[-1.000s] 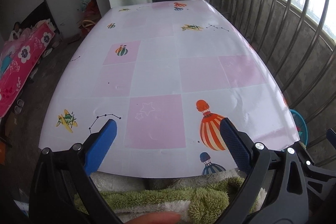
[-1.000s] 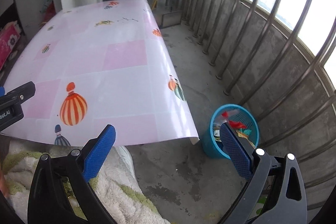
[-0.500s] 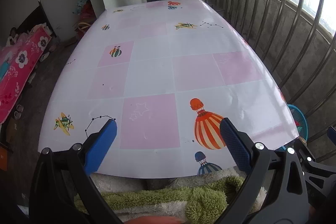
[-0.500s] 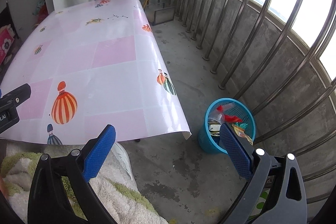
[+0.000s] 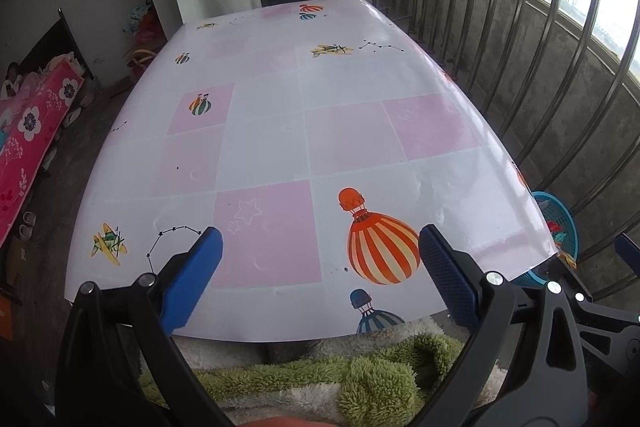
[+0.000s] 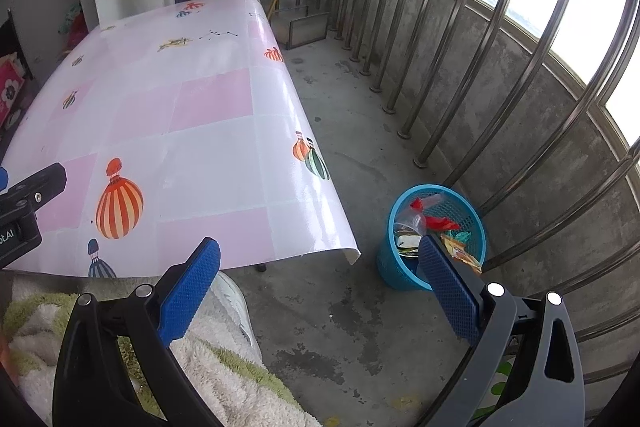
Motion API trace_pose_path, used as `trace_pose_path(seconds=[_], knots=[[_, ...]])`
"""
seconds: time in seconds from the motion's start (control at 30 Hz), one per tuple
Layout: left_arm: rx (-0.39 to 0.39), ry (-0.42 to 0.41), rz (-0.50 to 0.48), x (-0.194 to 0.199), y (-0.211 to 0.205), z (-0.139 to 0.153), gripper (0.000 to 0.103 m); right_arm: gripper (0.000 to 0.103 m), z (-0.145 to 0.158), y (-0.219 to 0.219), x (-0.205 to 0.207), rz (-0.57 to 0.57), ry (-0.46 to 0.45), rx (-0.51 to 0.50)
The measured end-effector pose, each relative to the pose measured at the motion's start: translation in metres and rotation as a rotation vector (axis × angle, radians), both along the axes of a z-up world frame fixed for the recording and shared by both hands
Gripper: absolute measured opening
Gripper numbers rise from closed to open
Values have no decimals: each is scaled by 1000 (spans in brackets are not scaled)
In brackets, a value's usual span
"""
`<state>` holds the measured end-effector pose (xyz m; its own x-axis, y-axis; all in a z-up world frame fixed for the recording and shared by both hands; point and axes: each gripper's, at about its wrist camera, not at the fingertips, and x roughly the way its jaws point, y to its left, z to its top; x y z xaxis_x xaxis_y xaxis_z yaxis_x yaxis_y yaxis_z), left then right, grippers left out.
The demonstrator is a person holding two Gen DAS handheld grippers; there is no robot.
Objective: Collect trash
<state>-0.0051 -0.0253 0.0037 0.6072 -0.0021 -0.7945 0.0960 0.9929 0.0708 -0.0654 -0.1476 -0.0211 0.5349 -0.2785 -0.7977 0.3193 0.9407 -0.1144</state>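
Blue mesh plastic bin (image 6: 436,239) on floor off worktop's (image 5: 304,131) near right corner, wrappers (image 6: 438,223) inside. My left hand-held gripper (image 5: 316,263) and right hand-held gripper (image 6: 320,275) both wide, holding nothing. Views pulled back since a second ago; worktop bare, collection likely finished.

Your right hand-held gripper's (image 6: 318,267) blue pad is covering the near rim of the blue mesh wastebasket (image 6: 472,211), and the wrappers inside are reading too small to name. In your left view the worktop's (image 5: 280,131) corner is hiding most of that basket. The fluffy green-and-white blanket (image 5: 320,379) is running off the bottom edge.
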Motion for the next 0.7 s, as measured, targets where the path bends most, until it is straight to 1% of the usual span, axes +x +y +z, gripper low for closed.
trace_pose_path(seconds=[0.7], knots=[[6, 5, 9, 2, 2, 1, 94, 96, 0, -4, 0, -14, -6, 12]])
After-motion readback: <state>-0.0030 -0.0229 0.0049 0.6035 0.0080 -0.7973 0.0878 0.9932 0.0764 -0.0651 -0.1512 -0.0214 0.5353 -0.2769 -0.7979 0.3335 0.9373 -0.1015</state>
